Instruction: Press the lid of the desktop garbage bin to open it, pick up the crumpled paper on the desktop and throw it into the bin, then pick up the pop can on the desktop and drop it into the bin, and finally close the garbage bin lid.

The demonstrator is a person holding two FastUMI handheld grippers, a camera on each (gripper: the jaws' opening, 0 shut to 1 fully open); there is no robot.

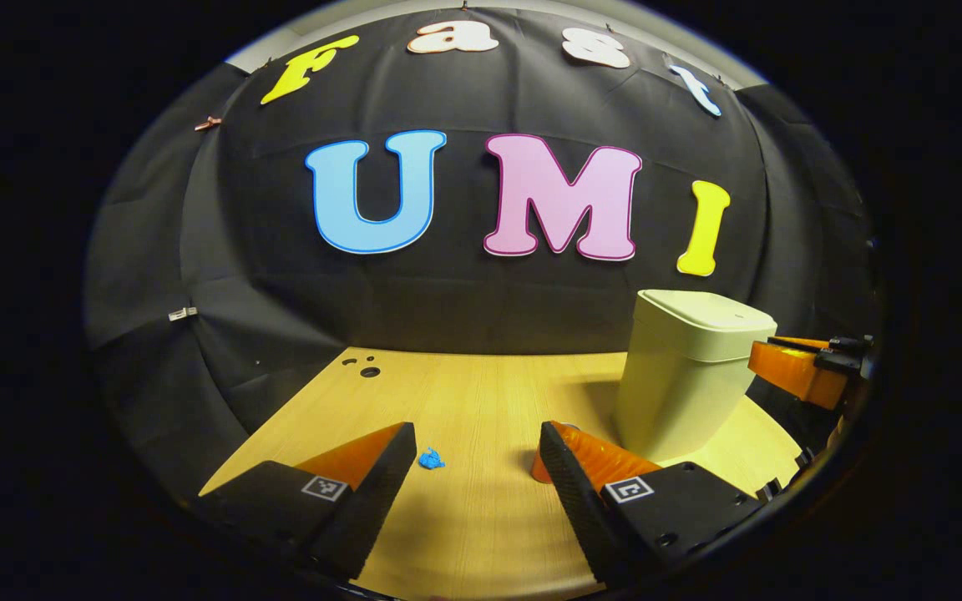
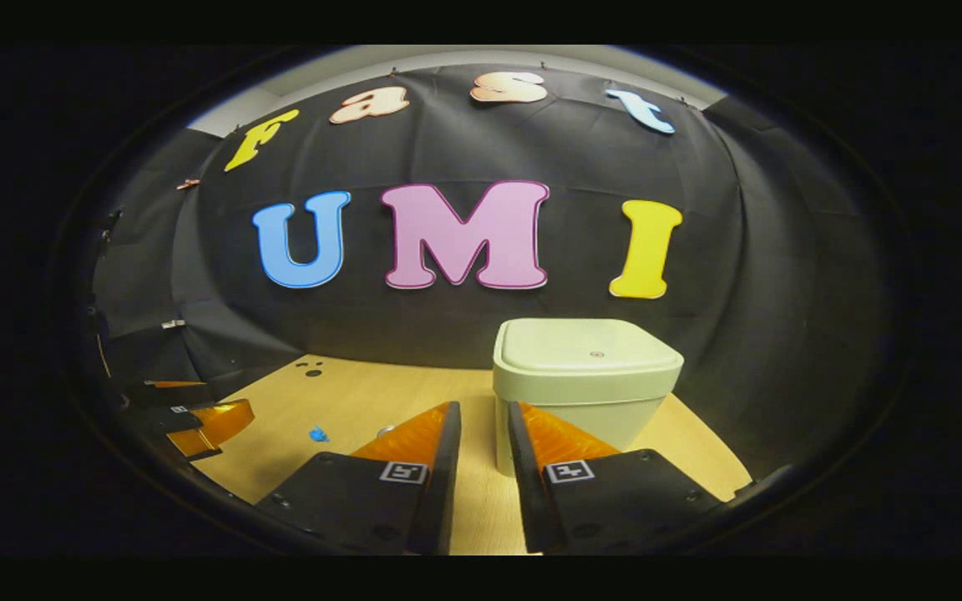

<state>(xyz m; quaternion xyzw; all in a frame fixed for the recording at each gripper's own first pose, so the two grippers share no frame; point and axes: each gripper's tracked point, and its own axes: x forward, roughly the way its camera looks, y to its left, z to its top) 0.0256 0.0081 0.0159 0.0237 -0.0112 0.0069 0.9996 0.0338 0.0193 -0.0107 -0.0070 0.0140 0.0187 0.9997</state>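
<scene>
Left gripper view: both grippers empty, bin lid down

Left gripper view has my left gripper (image 1: 478, 455) low over the wooden table (image 1: 481, 392), its fingers spread wide with nothing between them. A small blue crumpled paper (image 1: 431, 458) lies on the table just beside the inner edge of the left-hand finger. An orange object, perhaps the pop can (image 1: 538, 467), peeks out behind the right-hand finger; I cannot tell for sure. The pale garbage bin (image 1: 681, 392) stands to the right, its lid (image 1: 711, 310) closed. My right gripper (image 1: 807, 367) shows near the bin's far side.

From the right gripper view, my right gripper (image 2: 483, 434) points at the bin (image 2: 585, 392), its fingers a narrow gap apart and holding nothing. The lid (image 2: 585, 344) sits flat and shut. The paper (image 2: 318, 434) lies well to the left, with the left gripper (image 2: 197, 421) at the edge.
</scene>
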